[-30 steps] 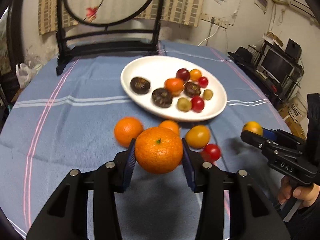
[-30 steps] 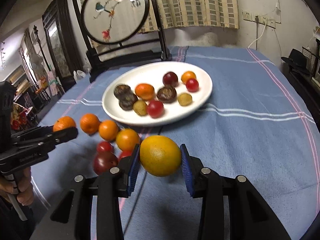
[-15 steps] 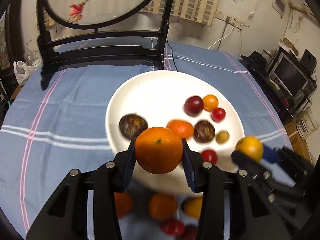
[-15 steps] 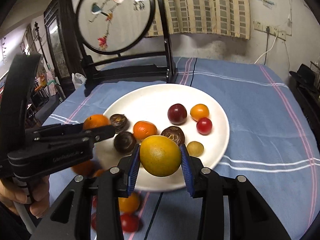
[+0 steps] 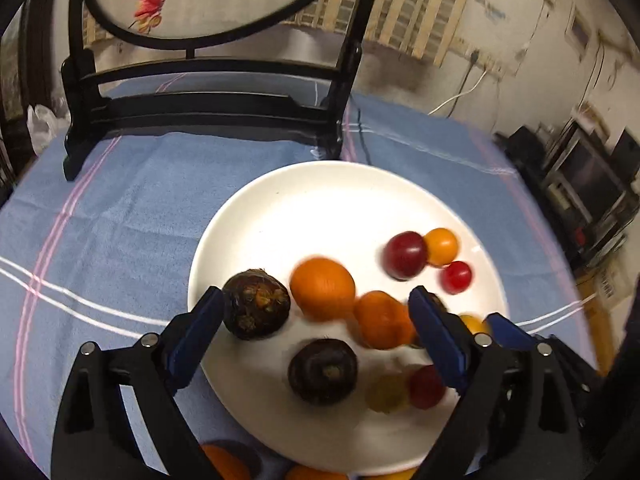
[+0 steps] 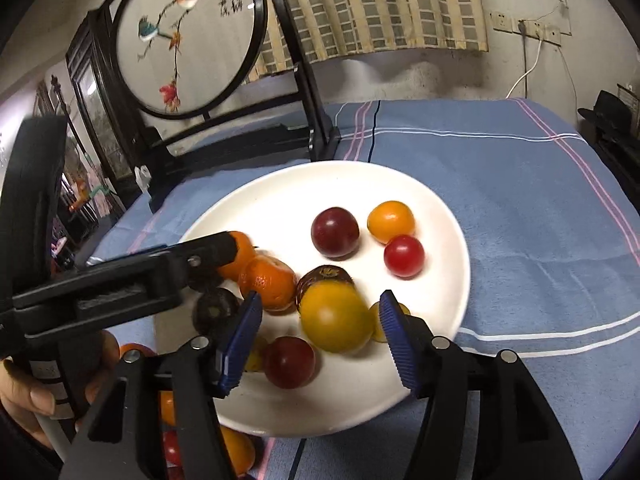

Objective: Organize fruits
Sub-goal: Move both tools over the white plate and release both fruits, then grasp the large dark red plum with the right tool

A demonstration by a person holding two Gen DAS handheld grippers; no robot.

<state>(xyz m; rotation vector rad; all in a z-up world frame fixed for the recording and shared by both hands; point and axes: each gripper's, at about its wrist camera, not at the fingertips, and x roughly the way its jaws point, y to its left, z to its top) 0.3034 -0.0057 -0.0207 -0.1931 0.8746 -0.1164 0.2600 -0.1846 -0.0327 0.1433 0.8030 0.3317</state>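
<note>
black fingers (image 5: 188, 344), blue ribbed pads (image 6: 396, 340), silver screws

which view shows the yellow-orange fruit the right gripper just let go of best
The right wrist view: the yellow-orange fruit sits whole on the white plate, between the opening jaws of the right gripper, with no pad pressing on it. In the left wrist view only a sliver shows behind a blue pad.

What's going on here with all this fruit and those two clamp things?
A person is gathering fruit onto a white plate using a hand-held gripper in each hand. Both are over the plate with jaws opening: the left gripper is letting go of an orange, the right gripper of a yellow-orange fruit. Neither fruit is pinched now. A few fruits remain on the blue tablecloth.
</note>
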